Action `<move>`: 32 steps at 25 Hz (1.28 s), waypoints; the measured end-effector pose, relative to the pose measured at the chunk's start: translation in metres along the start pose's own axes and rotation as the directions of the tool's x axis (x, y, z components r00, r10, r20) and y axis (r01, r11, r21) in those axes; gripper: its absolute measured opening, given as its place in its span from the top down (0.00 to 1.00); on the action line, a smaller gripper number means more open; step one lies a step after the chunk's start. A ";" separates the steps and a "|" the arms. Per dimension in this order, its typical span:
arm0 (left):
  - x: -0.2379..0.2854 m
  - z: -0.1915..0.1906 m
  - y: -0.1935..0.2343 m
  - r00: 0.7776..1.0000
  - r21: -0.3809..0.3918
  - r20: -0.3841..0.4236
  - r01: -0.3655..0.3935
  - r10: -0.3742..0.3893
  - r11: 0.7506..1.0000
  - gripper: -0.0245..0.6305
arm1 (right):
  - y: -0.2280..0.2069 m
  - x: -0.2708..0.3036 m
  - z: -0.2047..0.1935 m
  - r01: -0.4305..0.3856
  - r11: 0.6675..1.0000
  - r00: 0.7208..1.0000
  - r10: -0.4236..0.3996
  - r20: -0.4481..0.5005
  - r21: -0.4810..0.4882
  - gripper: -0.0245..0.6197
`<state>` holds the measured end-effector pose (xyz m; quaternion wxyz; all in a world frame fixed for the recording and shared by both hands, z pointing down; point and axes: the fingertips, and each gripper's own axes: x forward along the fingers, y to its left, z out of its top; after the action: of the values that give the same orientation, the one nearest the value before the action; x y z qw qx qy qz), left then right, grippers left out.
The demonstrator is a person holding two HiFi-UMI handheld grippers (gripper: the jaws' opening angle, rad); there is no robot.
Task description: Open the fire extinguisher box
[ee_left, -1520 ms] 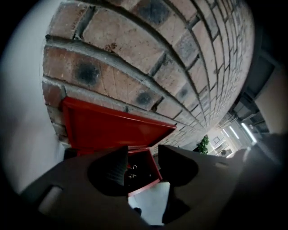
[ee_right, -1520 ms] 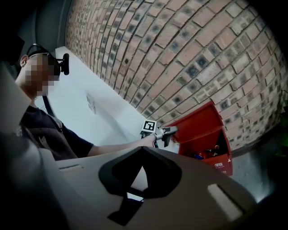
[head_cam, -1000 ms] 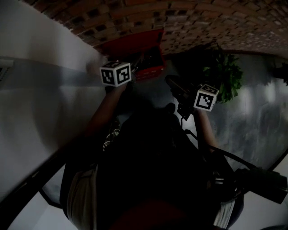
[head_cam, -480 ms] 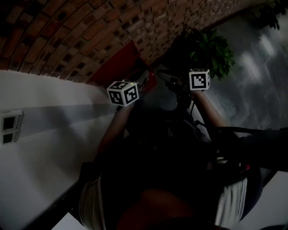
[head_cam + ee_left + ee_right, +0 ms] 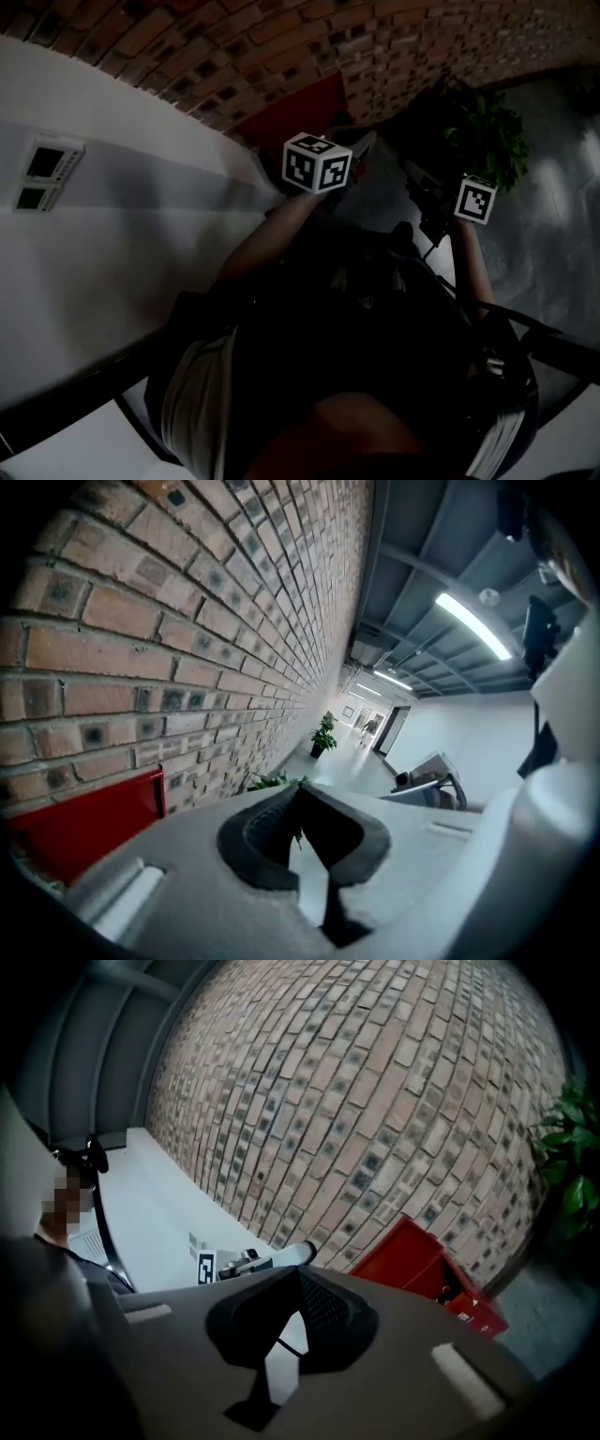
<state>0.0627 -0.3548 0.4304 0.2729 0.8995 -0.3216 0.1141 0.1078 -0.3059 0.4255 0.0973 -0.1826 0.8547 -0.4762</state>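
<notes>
Right gripper view shows the fire extinguisher box (image 5: pixel 427 1269) ahead of the right tool (image 5: pixel 298 1277) and off to its right, at the foot of the brick wall (image 5: pixel 375 1101). Its door (image 5: pixel 405 1246) appears to stand swung away from a dark inside, so the box looks already open, though the dim light leaves that uncertain. The right tool's jaws are closed, tip to tip, with nothing between them. The left tool (image 5: pixel 300 791) is likewise closed and empty, and the box (image 5: pixel 84 822) lies low to its left, near but not touching. The box looks like painted sheet metal: stiff, smooth and likely slippery under rubber pads, and too heavy to shift as a whole. Only the door should move, swinging lightly on its hinge. The best hold is probably the door's free edge or a latch there, pinched thinly; no handle can be made out.
</notes>
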 end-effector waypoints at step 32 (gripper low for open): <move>-0.004 0.063 -0.143 0.942 0.466 0.115 0.229 -0.315 0.854 0.96 | 0.129 -0.095 0.043 0.333 0.687 0.938 -0.170 0.303 -0.646 0.96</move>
<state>0.1533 -0.2967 0.3172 0.0412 0.9810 -0.1798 0.0600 0.1813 -0.2385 0.2928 0.0494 -0.3727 0.9200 -0.1108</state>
